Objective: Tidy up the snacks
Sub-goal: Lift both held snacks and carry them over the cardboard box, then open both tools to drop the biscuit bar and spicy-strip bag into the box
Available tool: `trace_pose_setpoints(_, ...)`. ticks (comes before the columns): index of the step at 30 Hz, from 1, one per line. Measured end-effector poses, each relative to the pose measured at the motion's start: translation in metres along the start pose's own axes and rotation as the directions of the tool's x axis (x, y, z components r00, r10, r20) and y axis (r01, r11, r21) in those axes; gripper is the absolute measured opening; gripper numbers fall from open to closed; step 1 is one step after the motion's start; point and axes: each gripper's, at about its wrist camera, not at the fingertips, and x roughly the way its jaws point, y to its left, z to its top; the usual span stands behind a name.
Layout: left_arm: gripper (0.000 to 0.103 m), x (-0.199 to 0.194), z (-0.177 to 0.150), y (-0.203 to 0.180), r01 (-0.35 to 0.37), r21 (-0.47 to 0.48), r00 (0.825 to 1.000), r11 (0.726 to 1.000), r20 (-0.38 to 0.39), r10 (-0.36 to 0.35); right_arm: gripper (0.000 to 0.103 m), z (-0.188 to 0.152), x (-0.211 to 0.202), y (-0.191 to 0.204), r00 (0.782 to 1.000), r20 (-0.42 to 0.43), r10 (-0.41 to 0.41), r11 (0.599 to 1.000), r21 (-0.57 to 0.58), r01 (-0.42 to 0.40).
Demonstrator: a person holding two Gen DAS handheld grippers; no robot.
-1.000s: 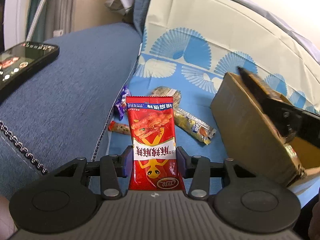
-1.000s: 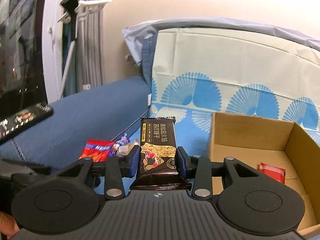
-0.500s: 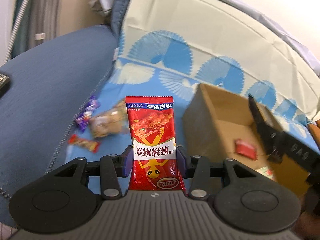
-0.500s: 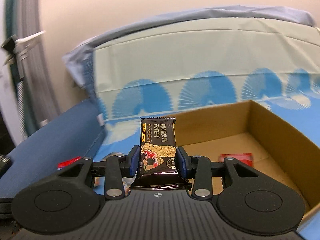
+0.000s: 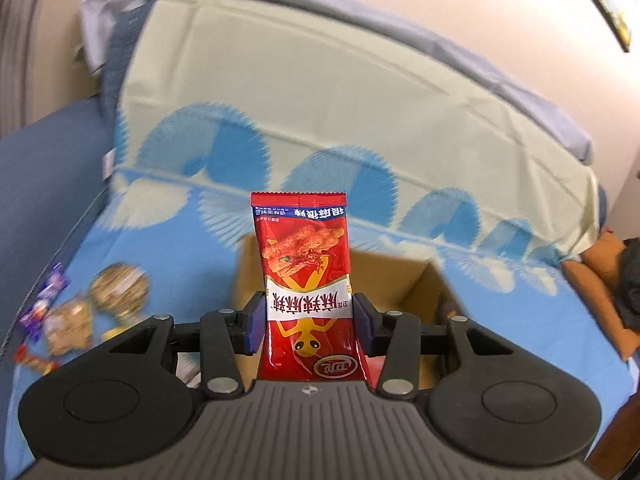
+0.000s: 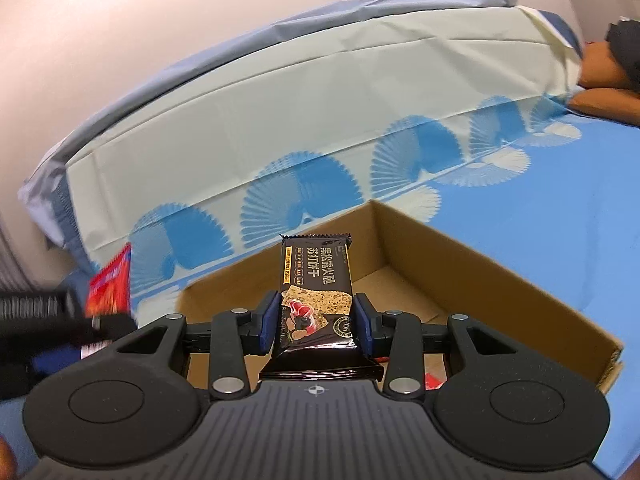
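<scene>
Left wrist: pinched a light, crinkly red pack (image 5: pixel 306 280) at mid-height in the left claw (image 5: pixel 309 322) over the box (image 5: pixel 416 276); right claw (image 6: pixel 316 322) likewise clamped a dark, stiffer bar (image 6: pixel 316 284).

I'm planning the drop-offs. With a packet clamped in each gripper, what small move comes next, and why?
Probably ease the right gripper forward and down: its dark cracker packet hangs over the open cardboard box, not yet released inside.

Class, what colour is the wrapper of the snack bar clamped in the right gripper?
Black snack-bar wrapper; clearest in the right wrist view.
</scene>
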Motion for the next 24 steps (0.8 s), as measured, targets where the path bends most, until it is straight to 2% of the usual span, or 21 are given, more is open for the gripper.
trace_pose_setpoints(2, 0.054, 0.001, 0.007, -0.016, 0.037, 0.041, 0.999, 0.998, 0.015, -0.038, 0.041, 0.001, -0.001, -0.003, 1.000, 0.016, -0.012, 1.000, 0.007, 0.012)
trace_pose_setpoints(4, 0.073, 0.001, 0.008, -0.029, 0.057, 0.087, 0.998, 0.995, 0.019, -0.059, 0.045, 0.001, 0.000, -0.004, 0.999, 0.021, -0.031, 0.999, 0.009, 0.031)
trace_pose_setpoints(5, 0.082, -0.001, 0.007, -0.033, 0.057, 0.105, 0.998, 0.993, 0.025, -0.060, 0.051, 0.001, 0.001, -0.005, 0.999, 0.014, -0.042, 0.999, 0.010, 0.042)
trace_pose_setpoints(7, 0.082, -0.005, 0.000, -0.036, 0.045, 0.141, 0.997, 0.989, 0.052, -0.053, 0.057, 0.000, 0.004, -0.005, 0.999, -0.010, -0.038, 0.999, 0.016, 0.038)
trace_pose_setpoints(10, 0.081, -0.013, -0.017, -0.028, 0.029, 0.167, 0.995, 0.986, 0.086, -0.044, 0.060, 0.000, 0.003, -0.004, 0.999, -0.007, -0.035, 0.999, 0.009, 0.035)
trace_pose_setpoints(14, 0.070, -0.027, -0.037, 0.007, 0.018, 0.152, 0.997, 0.988, 0.068, -0.028, 0.063, -0.001, 0.003, -0.003, 0.999, -0.006, -0.038, 0.999, -0.006, 0.038)
trace_pose_setpoints(18, 0.044, -0.040, -0.048, 0.049, 0.019, 0.112, 1.000, 0.994, 0.015, -0.021, 0.063, -0.003, 0.001, 0.001, 1.000, -0.013, -0.028, 0.999, -0.034, 0.028)
trace_pose_setpoints(20, 0.035, -0.050, -0.051, 0.070, 0.013, 0.099, 1.000, 0.995, 0.017, -0.014, 0.062, -0.004, -0.001, 0.005, 1.000, -0.012, -0.014, 0.998, -0.054, 0.014)
trace_pose_setpoints(21, 0.032, -0.053, -0.052, 0.078, 0.008, 0.101, 1.000, 0.995, 0.022, -0.010, 0.062, -0.004, -0.002, 0.008, 1.000, -0.013, -0.006, 0.998, -0.066, 0.005)
trace_pose_setpoints(24, 0.032, -0.065, -0.061, 0.104, 0.001, 0.122, 0.999, 0.992, 0.052, -0.008, 0.062, -0.008, -0.008, 0.016, 1.000, -0.009, 0.019, 0.994, -0.109, -0.020)
